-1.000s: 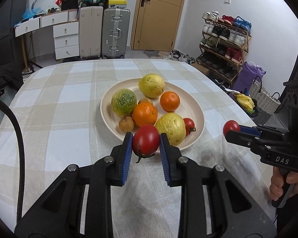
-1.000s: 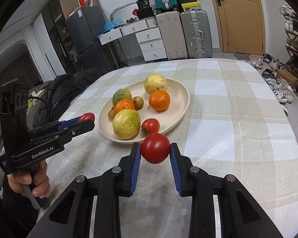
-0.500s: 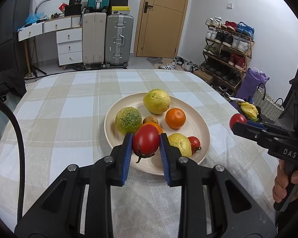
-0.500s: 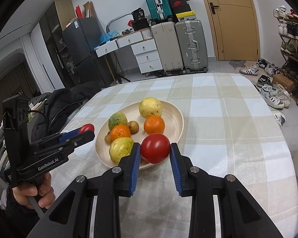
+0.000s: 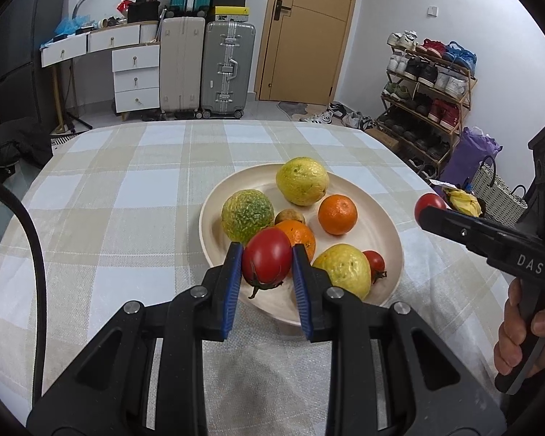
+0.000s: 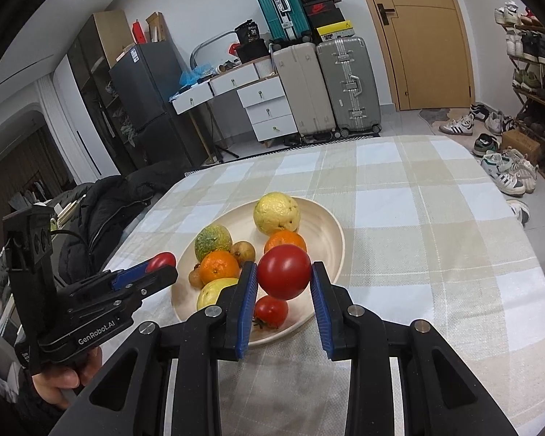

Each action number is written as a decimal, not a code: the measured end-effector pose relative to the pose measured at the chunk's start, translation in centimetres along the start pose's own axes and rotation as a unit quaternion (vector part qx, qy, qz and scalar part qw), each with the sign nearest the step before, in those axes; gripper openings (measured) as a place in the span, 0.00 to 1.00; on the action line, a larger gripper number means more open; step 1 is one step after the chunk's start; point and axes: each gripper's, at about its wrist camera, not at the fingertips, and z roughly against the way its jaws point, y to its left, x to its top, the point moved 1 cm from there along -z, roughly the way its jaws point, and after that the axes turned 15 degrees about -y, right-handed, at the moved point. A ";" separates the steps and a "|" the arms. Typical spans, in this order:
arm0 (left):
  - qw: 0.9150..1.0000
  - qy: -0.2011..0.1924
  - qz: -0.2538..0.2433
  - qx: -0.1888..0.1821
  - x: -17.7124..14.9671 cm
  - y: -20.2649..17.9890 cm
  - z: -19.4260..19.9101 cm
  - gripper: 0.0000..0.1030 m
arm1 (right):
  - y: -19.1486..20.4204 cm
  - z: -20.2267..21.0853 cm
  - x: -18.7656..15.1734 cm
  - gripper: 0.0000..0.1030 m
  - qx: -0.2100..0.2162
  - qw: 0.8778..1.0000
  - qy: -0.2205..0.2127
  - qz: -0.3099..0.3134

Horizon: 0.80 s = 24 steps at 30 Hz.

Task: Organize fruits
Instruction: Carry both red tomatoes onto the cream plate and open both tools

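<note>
A cream plate [image 5: 385, 225] [image 6: 328, 229] on the checked tablecloth holds two yellow guavas, a green-yellow fruit [image 5: 247, 214], two oranges, a small brown fruit and a small tomato [image 5: 376, 265]. My left gripper [image 5: 267, 267] is shut on a red tomato [image 5: 267, 258] and holds it above the plate's near rim. My right gripper [image 6: 283, 278] is shut on another red tomato [image 6: 284, 271] above the plate's near right part. Each gripper also shows in the other view, the right gripper [image 5: 430, 208] and the left gripper [image 6: 160, 265].
The checked tablecloth [image 5: 127, 218] covers a rounded table. Suitcases [image 5: 207, 65], a white drawer desk and a door stand behind. A shoe rack [image 5: 428, 83] is at the right. A black jacket [image 6: 105, 210] lies beside the table's left edge.
Both grippers have risen and moved forward over the plate's near rim, each still holding its tomato.
</note>
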 end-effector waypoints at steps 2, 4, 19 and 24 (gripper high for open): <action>1.000 0.004 -0.002 0.001 -0.2 0.0 -0.3 0.24 | 0.0 -0.4 -0.2 0.30 -0.002 1.000 0.003 0.001; 1.000 0.006 -0.005 0.000 -0.4 -0.1 -0.5 0.24 | -0.1 -0.9 -0.4 0.30 -0.003 1.000 0.008 0.001; 1.000 0.005 -0.022 0.003 -1.1 -0.7 -1.1 0.24 | -0.2 -2.9 -1.6 0.30 -0.022 0.999 0.012 0.030; 1.000 0.004 -0.022 0.002 -1.0 -0.7 -0.9 0.24 | 0.0 -3.1 -1.6 0.30 -0.020 0.999 0.012 0.032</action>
